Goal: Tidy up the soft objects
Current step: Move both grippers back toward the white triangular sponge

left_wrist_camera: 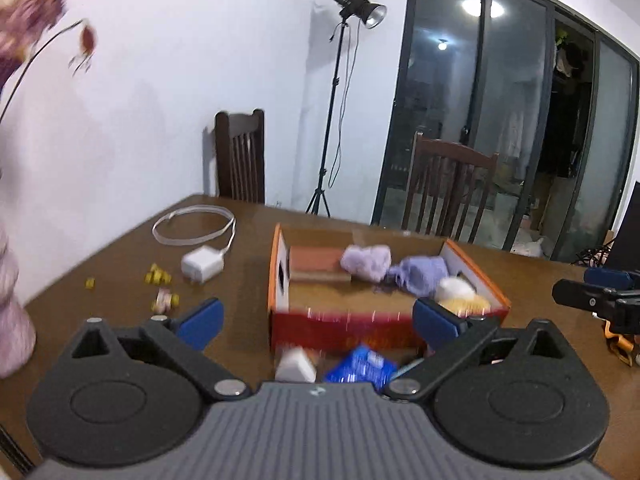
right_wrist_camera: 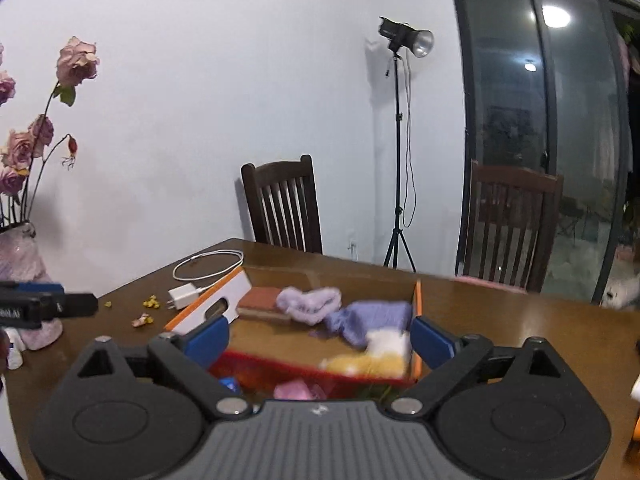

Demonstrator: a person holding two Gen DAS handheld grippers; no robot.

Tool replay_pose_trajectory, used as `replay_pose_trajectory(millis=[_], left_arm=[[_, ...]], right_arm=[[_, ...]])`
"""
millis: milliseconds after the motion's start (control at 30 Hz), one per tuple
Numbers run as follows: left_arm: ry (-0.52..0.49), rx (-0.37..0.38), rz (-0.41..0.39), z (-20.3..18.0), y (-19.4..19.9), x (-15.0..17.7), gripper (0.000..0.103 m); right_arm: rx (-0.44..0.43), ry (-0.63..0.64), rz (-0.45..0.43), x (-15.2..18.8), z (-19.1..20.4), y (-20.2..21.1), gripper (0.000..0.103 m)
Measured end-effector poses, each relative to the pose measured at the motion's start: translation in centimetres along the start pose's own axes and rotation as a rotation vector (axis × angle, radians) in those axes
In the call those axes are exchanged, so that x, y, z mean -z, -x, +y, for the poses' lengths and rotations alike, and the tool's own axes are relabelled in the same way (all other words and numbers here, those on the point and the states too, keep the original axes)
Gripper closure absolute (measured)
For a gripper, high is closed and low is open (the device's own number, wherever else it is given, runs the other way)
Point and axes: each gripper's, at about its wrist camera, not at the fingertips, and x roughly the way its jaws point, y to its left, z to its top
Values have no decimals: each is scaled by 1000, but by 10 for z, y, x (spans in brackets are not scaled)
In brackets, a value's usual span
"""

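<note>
An open cardboard box (left_wrist_camera: 280, 264) with orange rims and a red front stands on the brown table (left_wrist_camera: 120, 272). Inside lie two purple soft socks (left_wrist_camera: 366, 262) (left_wrist_camera: 420, 274), a white and yellow fluffy piece (left_wrist_camera: 460, 294) and a brown pad (left_wrist_camera: 316, 266). The same box (right_wrist_camera: 416, 300) shows in the right wrist view with purple socks (right_wrist_camera: 310, 302) (right_wrist_camera: 372, 320) and the white-yellow piece (right_wrist_camera: 380, 354). My left gripper (left_wrist_camera: 316, 318) stands open before the box with nothing between its fingers. My right gripper (right_wrist_camera: 320, 338) is open too, empty. The right gripper's fingers (left_wrist_camera: 592, 294) show at the far right.
In front of the box lie a white item (left_wrist_camera: 294, 364), a blue packet (left_wrist_camera: 360, 366) and a pink soft thing (right_wrist_camera: 294, 390). A white charger with cable (left_wrist_camera: 202, 266), yellow bits (left_wrist_camera: 158, 274), a pink vase with flowers (right_wrist_camera: 24, 280), two chairs (left_wrist_camera: 240, 156) and a light stand (left_wrist_camera: 338, 120) surround it.
</note>
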Motion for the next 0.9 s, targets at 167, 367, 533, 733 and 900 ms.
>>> replay_pose_trajectory(millis=[167, 367, 533, 733, 900], left_arm=[[8, -28, -1, 5, 21, 59, 0], [-2, -48, 38, 11, 50, 120, 0], [-10, -57, 76, 17, 65, 145, 0], [-5, -53, 73, 19, 58, 139, 0], [-6, -39, 102, 22, 40, 134, 0]], right_arm=[[7, 12, -25, 61, 25, 27, 5], [-29, -89, -8, 128, 39, 55, 4], [-32, -135, 57, 163, 53, 63, 4], [-59, -95, 58, 162, 68, 62, 4], [-85, -76, 80, 153, 72, 46, 11]])
